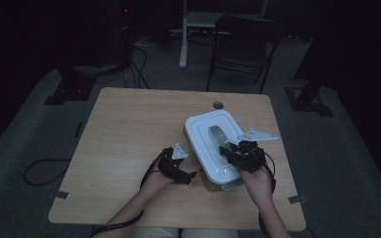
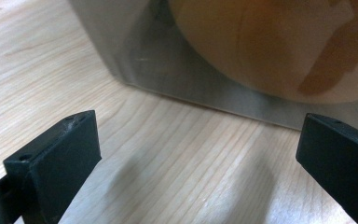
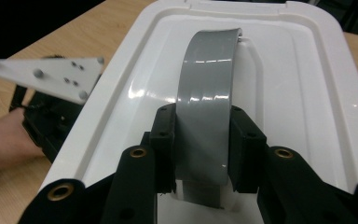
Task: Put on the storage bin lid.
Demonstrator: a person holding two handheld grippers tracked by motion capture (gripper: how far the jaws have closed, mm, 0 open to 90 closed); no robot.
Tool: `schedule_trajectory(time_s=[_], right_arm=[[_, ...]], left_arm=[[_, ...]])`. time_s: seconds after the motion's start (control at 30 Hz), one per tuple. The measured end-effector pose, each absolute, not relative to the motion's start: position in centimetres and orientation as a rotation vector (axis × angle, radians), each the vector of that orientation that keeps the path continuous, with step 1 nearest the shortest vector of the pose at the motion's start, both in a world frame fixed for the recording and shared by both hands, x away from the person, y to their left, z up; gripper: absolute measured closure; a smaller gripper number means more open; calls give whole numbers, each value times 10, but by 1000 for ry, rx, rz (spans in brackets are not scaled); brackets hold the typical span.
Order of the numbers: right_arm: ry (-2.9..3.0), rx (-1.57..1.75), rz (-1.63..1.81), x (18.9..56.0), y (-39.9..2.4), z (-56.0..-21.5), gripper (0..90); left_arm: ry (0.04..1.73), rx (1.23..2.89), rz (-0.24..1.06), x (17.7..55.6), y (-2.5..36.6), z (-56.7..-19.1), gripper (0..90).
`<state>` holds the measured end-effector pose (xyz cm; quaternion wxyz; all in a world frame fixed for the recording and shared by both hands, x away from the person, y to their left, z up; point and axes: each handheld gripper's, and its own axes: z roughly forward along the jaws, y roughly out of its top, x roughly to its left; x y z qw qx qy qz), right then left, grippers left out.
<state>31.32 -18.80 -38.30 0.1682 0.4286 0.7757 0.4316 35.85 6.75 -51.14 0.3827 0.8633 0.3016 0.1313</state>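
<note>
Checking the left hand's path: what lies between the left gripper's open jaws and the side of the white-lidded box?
Only bare wooden table. The left gripper view shows the left gripper open, with light wood running clear to the box wall.

My high camera looks forward and down over the whole table (image 1: 129,129), while my left gripper camera sits low and close by the box's (image 1: 213,144) near wall and my right one looks closely along its lid handle (image 3: 207,93).
</note>
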Motion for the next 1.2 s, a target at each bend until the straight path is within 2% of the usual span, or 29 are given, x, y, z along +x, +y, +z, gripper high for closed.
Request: schedule_trajectory(time_s=[0.5, 0.83, 0.9, 1.07, 1.2], right_arm=[[2259, 1230, 1214, 324, -183, -395, 678], [2262, 1240, 1256, 323, -186, -401, 668], [2271, 1235, 1267, 322, -186, -400, 534], [2240, 1218, 1296, 317, -189, -397, 445], [2144, 1233, 1331, 315, -204, -385, 293]], left_arm=[[826, 2192, 333, 357, 85, -513, 3], [823, 2189, 315, 354, 81, -515, 3], [822, 2185, 314, 355, 81, -514, 3], [818, 2187, 319, 357, 79, -511, 3], [823, 2173, 312, 359, 78, -509, 3]])
